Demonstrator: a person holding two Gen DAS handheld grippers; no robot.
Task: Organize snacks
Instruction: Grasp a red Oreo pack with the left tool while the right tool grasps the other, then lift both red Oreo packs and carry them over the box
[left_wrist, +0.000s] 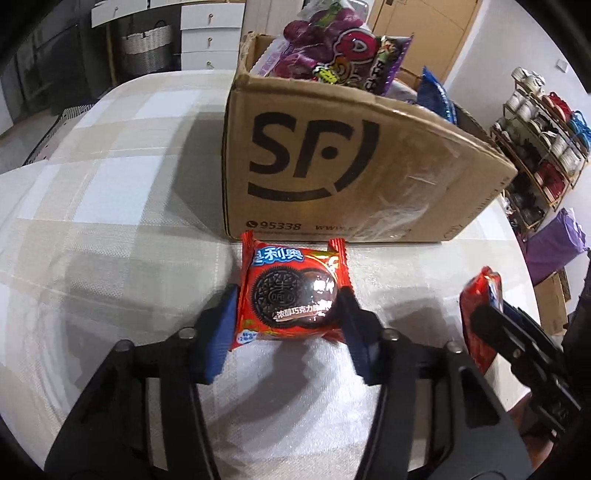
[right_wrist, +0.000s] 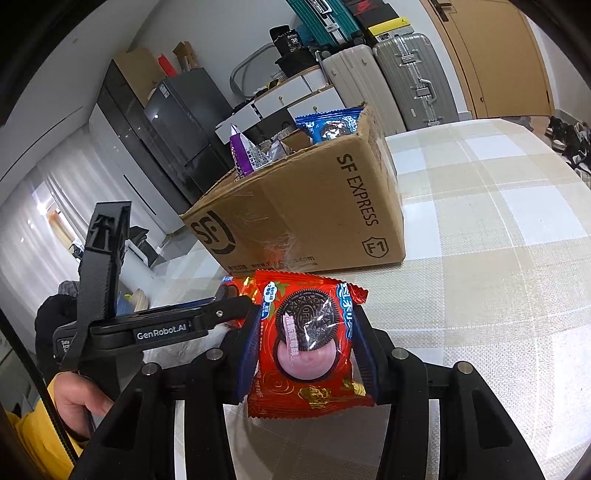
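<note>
A red Oreo pack (left_wrist: 290, 293) was gripped between the blue pads of the left gripper (left_wrist: 290, 314), pressed on both side edges, its face with a dark cookie turned up. The pack was held just above the checked tablecloth (left_wrist: 110, 192), close before the box (left_wrist: 351, 166), which stood at twelve o'clock from it. The box, a brown carton printed with a black logo, was seen full of snack bags: a purple bag (left_wrist: 332, 40) at its top and a blue bag (left_wrist: 437, 94) at one o'clock.

A second red pack (right_wrist: 310, 347), showing a cookie over pink cream, was clamped in the right gripper (right_wrist: 308, 350), whose pads were closed narrowly on its sides. From it, the box (right_wrist: 303, 206) lay at twelve o'clock. The left gripper's body (right_wrist: 162, 330) was seen at nine o'clock, held by a hand (right_wrist: 79, 400) in a yellow sleeve (right_wrist: 33, 439).
</note>
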